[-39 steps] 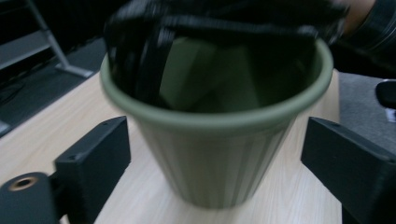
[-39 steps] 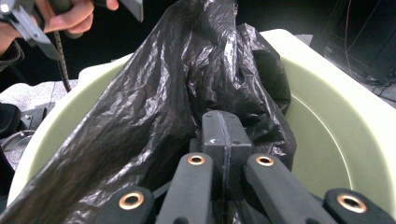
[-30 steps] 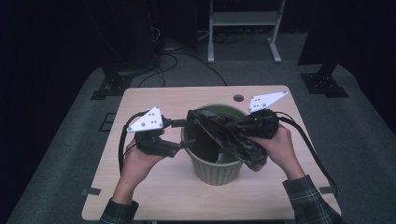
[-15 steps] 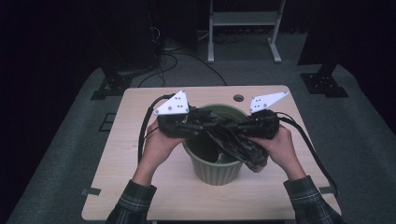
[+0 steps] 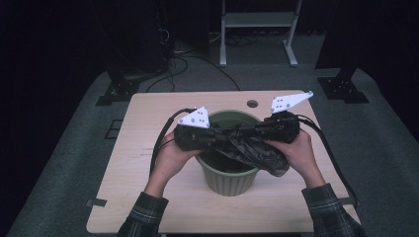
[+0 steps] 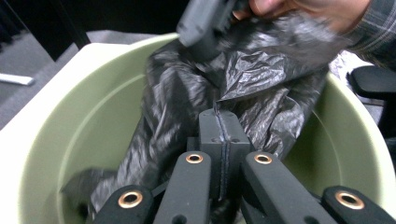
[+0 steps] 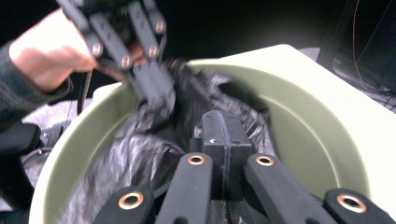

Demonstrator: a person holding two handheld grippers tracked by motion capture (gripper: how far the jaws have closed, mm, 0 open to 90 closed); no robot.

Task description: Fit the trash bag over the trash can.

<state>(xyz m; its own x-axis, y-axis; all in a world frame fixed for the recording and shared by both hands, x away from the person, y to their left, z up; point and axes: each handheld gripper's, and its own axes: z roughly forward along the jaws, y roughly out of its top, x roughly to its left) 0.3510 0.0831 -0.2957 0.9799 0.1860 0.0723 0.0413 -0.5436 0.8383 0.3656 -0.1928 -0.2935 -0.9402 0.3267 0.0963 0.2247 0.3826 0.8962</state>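
Observation:
A green plastic bin (image 5: 228, 177) stands mid-table. A crumpled black bag (image 5: 257, 150) is stretched over its mouth and sags over the right rim. My left gripper (image 5: 219, 139) reaches in from the bin's left. Its jaws have just been closing and now stand shut (image 6: 224, 122) on a fold of the black bag (image 6: 261, 70). From the right, my right gripper (image 5: 245, 134) is shut (image 7: 224, 125) on the bag (image 7: 140, 158) too. Both sets of tips meet over the bin's opening. Each gripper view shows the other gripper (image 6: 205, 21) (image 7: 152, 88) close ahead.
The bin sits on a light wooden table (image 5: 143, 187) with a round cable hole (image 5: 252, 103) near its far edge. Beyond the table are a white rack (image 5: 257, 19), floor cables (image 5: 183, 54) and black stand bases (image 5: 116, 91) (image 5: 343, 86).
My left gripper moved right, from beside the bin to over its rim, and closed its jaws on the bag. The right gripper stayed put, holding the bag.

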